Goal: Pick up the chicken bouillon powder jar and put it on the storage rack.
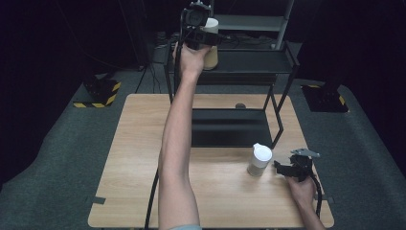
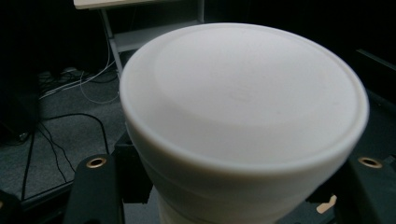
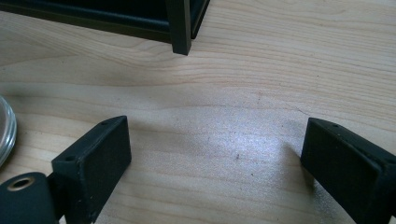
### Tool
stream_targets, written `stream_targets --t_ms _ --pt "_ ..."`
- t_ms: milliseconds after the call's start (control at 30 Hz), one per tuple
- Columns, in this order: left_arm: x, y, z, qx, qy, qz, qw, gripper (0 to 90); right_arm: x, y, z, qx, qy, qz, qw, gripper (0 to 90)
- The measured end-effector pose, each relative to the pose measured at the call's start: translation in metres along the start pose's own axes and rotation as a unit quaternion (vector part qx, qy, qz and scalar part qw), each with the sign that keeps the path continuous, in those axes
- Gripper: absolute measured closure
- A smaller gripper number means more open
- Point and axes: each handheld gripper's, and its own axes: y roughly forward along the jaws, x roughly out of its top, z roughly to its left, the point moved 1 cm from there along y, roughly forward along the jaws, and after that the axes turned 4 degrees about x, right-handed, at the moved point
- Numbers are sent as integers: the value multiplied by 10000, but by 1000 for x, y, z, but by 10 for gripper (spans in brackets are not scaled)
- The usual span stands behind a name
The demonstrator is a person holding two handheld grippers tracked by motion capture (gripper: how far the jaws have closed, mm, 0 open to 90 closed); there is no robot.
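A jar with a white lid [image 1: 210,25] and a tan body stands at the left end of the black rack's upper shelf [image 1: 253,61]. My left gripper [image 1: 197,29] is raised there and shut on it. In the left gripper view the jar's lid [image 2: 243,102] bulges between the two black jaws of my left gripper [image 2: 233,191]. A second white-lidded jar [image 1: 260,160] stands upright on the wooden table [image 1: 139,158]. Just right of it my right gripper [image 1: 287,167] is held low and open. In the right gripper view my right gripper [image 3: 215,158] has only bare wood between its jaws, and the jar's rim [image 3: 4,133] shows at the left edge.
The rack's lower shelf [image 1: 230,127] lies over the table's far middle, and its front right leg [image 3: 181,28] stands just ahead of the right gripper. A small dark round object [image 1: 240,106] lies near the table's far edge. Cables cross the floor behind.
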Motion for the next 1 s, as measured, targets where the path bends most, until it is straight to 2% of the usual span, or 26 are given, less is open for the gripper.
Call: stream_targets --t_ms 200,467,533,600,733,867,1000 --pt "-4 -2 2 -56 128 -45 9999 351 0 0 0 1 -3 -3 10000 78" --pt "-6 -3 2 -73 121 -87 9999 347 0 0 0 1 -4 3 10000 78" --pt "-8 -3 3 -88 55 -125 9999 337 0 0 0 0 -4 2 10000 78" --pt "-11 -4 8 -183 -98 -174 9996 237 0 0 0 0 -6 1 10000 79" --pt "-12 -7 7 -167 -12 -162 9997 124 0 0 0 5 -7 -1 10000 81" --pt "-13 -9 7 -149 -23 -88 9998 54 0 0 0 7 -7 -3 10000 82" --pt "-16 -17 4 -153 33 -97 9998 42 0 0 0 5 -6 -2 10000 82"
